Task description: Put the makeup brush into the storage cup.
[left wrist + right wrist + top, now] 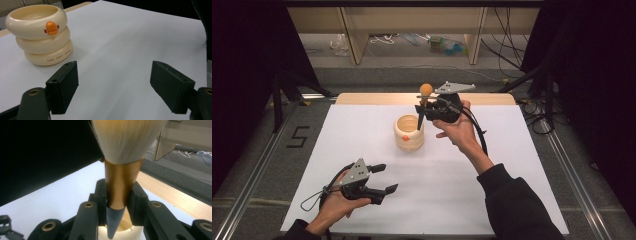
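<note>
- The left gripper sits nearest the person, in front of the holder and off to its left, well apart from it. It is cradled in an upturned hand just over the white sheet.
- Its jaws stand spread wide with only bare sheet between them, as the left gripper view makes plain; a grey three-cornered plate rides on top of it and a cable loops out to its left.
- The holder, a cream pot shaped like three stacked rings, stands on the sheet about midway across it. In the left gripper view the holder carries an orange duck bill with two small dots on its top ring, and small orange lettering on its bottom ring that seems to read "THE JUDY SWAN", though the letters are too small to be sure.
- The right gripper hangs just above the far right rim of the holder, carried by the right hand.
- Its jaws are pressed in on a brush, pinching the copper-coloured collar. The brush stands upright, its pale bristles with an orange top above the holder and its dark pointed handle tip aimed down over the holder's opening.
- Beyond the holder, on the grey floor left of the table, a "5" is marked in dark tape.
</note>
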Demonstrator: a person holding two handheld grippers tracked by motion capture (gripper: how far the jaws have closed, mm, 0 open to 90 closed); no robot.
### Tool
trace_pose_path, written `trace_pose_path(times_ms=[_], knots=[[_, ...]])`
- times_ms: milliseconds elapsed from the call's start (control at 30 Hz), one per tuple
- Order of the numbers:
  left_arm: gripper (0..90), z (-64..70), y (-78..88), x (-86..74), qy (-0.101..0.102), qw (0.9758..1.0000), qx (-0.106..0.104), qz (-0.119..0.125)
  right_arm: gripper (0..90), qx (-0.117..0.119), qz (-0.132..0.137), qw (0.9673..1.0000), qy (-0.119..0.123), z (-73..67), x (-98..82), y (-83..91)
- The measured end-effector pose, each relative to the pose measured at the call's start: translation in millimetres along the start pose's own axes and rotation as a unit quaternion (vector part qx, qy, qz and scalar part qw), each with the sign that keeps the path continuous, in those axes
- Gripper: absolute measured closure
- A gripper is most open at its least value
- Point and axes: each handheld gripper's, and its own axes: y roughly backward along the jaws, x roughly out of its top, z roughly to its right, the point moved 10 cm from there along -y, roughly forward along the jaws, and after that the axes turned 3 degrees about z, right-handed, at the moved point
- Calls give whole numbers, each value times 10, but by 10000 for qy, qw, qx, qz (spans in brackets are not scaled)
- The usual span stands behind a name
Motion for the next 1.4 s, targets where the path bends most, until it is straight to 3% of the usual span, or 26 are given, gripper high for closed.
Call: trace_pose_path(times_ms=[200, 433, 667, 767, 1333, 1367, 1400], knots=[[225, 8, 1, 5, 97, 9999, 14, 33, 726, -19, -11, 10000, -16, 11, 72, -126], [225, -13, 9, 15, 38, 10000, 17, 62, 726, -128, -11, 9999, 57, 70, 122, -245], [225, -18, 4, 15, 104, 9999, 44, 73, 726, -205, -89, 9998, 10, 134, 68, -326], [224, -39, 4, 20, -43, 10000, 37, 71, 726, -208, -92, 9997, 8, 127, 54, -365], [223, -34, 5, 15, -46, 10000, 27, 63, 726, -214, -281, 9994, 52, 91, -55, -581], [223, -20, 3, 8, 97, 9999, 56, 59, 726, -209, -296, 9993, 72, 95, -63, -588], [223, -20, 2, 8, 56, 10000, 37, 53, 726, -189, -316, 9993, 40, 94, -72, -594]])
